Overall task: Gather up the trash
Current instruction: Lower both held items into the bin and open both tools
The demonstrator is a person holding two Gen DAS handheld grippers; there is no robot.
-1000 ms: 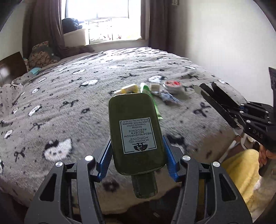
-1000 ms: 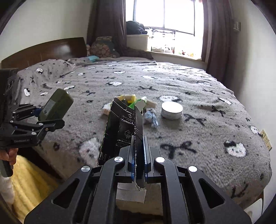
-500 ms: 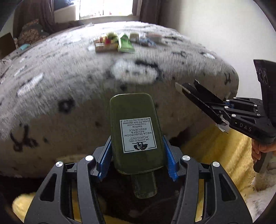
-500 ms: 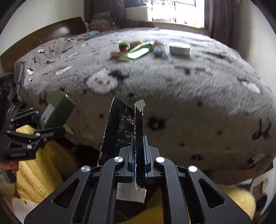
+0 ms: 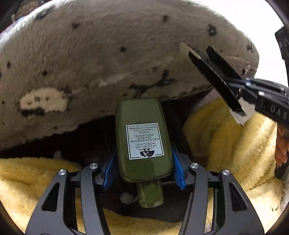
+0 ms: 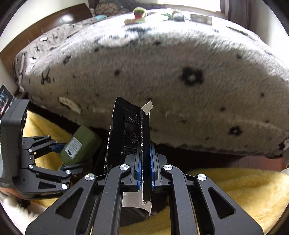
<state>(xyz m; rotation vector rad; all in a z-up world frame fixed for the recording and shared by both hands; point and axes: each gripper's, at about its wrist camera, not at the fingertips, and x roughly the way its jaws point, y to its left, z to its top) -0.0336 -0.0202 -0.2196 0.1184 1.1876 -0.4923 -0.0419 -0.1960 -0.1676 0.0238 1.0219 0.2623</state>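
Note:
My left gripper [image 5: 143, 155] is shut on a dark green lotion bottle [image 5: 142, 137] with a white label, cap towards the camera. It also shows in the right wrist view [image 6: 79, 144], low beside the bed. My right gripper [image 6: 145, 153] is shut on a flattened black carton [image 6: 128, 130] with torn white tabs. The same carton [image 5: 216, 79] and right gripper [image 5: 242, 90] show at the right of the left wrist view. Both grippers hang below the bed edge, over a dark opening between yellow fluffy fabric.
The grey patterned bed cover [image 6: 162, 63] bulges above both grippers. More trash [image 6: 139, 13] and a round tin [image 6: 201, 18] lie on top of the bed, far back. Yellow fluffy fabric [image 5: 225, 137] [image 6: 234, 189] lies on the floor around a dark gap [image 5: 90, 141].
Both grippers have dropped from above the bed to below its edge, still holding the bottle and carton. The bed top has moved up out of the left view.

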